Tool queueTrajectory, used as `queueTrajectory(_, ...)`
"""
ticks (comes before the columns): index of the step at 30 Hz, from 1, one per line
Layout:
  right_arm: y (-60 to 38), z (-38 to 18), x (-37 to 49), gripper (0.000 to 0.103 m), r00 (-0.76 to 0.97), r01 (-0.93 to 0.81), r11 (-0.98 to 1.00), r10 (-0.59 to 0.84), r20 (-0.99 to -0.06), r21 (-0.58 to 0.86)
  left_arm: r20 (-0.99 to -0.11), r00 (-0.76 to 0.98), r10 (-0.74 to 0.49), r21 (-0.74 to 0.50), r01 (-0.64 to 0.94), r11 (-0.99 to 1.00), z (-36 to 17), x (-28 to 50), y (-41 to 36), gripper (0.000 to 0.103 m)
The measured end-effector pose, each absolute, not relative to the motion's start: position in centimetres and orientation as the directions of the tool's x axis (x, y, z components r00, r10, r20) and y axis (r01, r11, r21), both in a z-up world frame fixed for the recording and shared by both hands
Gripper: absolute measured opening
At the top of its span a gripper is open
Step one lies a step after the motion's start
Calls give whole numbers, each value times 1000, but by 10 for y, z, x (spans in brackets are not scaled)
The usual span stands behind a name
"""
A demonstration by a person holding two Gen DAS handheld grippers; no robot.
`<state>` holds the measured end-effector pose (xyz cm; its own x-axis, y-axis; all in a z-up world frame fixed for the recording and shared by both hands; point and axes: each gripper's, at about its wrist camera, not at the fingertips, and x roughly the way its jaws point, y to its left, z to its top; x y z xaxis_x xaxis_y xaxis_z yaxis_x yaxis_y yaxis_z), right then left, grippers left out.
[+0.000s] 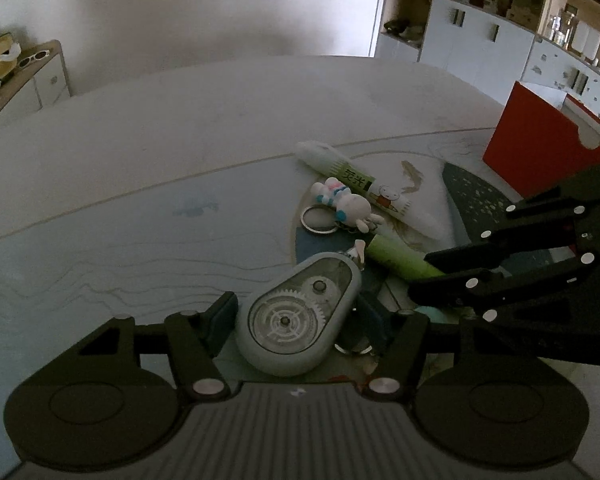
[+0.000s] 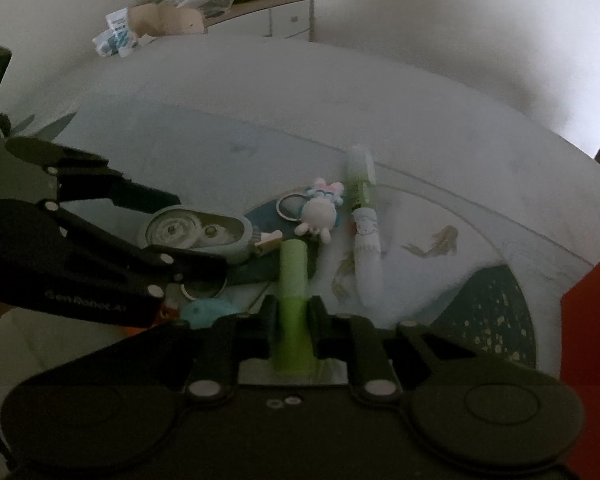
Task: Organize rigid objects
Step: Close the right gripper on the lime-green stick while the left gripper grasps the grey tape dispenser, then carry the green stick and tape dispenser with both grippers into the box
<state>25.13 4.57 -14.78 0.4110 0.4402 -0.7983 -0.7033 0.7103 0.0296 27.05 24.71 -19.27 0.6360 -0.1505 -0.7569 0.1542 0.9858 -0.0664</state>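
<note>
A: Grey plastic first: we have the correction tape dispenser (image 1: 298,318) between the fingers of our left gripper (image 1: 300,316), a teardrop shell with a clear window over white gears. The pads sit at its two sides; whether they press yet we cannot tell.

B: Meanwhile our right gripper (image 2: 292,320) is pinching the lime-green marker (image 2: 293,304), jaws pressed tight on its smooth round barrel. We hold it lengthwise along the fingers, cap toward twelve o'clock, probably so that it lifts without rolling.

A: In the left wrist view that marker lies at two o'clock from the dispenser, just beside it, with the rubbery bunny keychain (image 1: 346,202) and its metal ring farther toward twelve.

B: At one o'clock from the marker in our right view lies the white-and-green pen (image 2: 363,216), a long slim tube with printed cartoon figures. Everything rests on a pale printed mat (image 2: 420,216) over the round table (image 1: 220,100).

A: Clustered this tightly, hard pieces could knock each other; we judge that each hand taking one item keeps them separate. The red box (image 1: 540,140) at two o'clock may be the destination, though we can't confirm it.
</note>
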Motion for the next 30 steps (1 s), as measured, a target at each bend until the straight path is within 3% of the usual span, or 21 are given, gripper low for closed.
queueTrajectory(12, 21, -124, 245, 15, 448, -650, 756, 465, -763, 79, -756, 642, -127, -85, 97, 992, -181, 266, 251, 64)
queueTrajectory(30, -46, -58, 228, 15, 508, -586, 795, 509, -695, 154, -709, 685, -164, -126, 106, 986, -115, 242, 214, 64)
